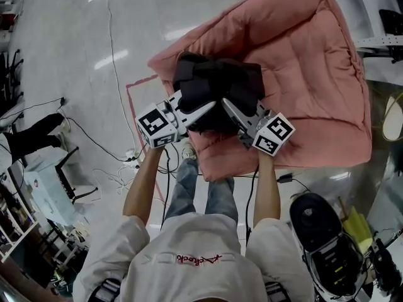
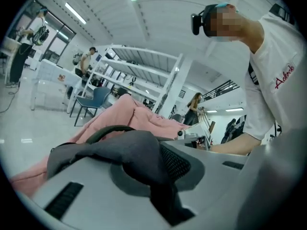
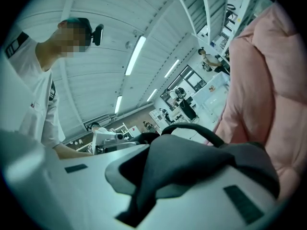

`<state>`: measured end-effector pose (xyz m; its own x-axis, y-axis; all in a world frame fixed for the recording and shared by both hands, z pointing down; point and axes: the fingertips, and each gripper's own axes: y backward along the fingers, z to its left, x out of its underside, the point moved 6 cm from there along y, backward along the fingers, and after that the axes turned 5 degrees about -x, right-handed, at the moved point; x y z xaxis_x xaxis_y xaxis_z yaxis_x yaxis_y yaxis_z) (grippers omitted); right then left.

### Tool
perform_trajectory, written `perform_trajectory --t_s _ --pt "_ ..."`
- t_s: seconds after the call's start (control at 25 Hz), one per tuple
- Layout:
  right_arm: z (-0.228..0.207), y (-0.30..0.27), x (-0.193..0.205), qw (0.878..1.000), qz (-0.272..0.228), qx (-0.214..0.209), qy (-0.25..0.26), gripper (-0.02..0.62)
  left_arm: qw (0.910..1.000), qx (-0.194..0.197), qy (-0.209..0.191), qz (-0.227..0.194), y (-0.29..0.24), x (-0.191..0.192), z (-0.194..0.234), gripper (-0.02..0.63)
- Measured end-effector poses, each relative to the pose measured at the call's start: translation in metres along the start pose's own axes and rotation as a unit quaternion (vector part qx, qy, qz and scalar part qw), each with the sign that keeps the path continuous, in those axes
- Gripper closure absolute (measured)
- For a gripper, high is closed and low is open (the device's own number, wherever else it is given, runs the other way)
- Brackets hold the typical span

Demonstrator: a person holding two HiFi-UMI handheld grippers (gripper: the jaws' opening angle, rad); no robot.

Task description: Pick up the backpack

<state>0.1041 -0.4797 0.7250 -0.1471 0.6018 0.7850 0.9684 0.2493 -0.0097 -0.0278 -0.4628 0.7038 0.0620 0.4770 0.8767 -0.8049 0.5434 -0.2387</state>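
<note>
The black backpack (image 1: 217, 83) rests on a big pink quilted cushion (image 1: 315, 74) in the head view. My left gripper (image 1: 206, 108) grips its near left edge and my right gripper (image 1: 228, 107) its near right edge, the two tips close together. In the left gripper view, dark grey backpack fabric (image 2: 139, 152) is pinched between the jaws of the left gripper (image 2: 160, 176), and a curved strap (image 2: 112, 130) arcs behind it. The right gripper view shows the same fabric (image 3: 192, 162) clamped in the right gripper (image 3: 144, 186), with the carry handle (image 3: 196, 130) above.
The pink cushion (image 2: 139, 116) (image 3: 261, 90) fills the space behind the bag. Cables (image 1: 101, 146) trail over the floor at left, beside a white box (image 1: 47, 187). A black and white device (image 1: 327, 244) sits at lower right. A blue chair (image 2: 93, 99) and shelving stand further off.
</note>
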Motion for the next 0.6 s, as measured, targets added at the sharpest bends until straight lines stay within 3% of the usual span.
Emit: perform_trajectory --t_s 0.6 --pt "0.066 -0.009 -0.01 0.999 -0.019 0.01 -0.031 0.548 0.9897 -0.063 0.094 -0.087 0.047 -0.032 -0.028 0.554"
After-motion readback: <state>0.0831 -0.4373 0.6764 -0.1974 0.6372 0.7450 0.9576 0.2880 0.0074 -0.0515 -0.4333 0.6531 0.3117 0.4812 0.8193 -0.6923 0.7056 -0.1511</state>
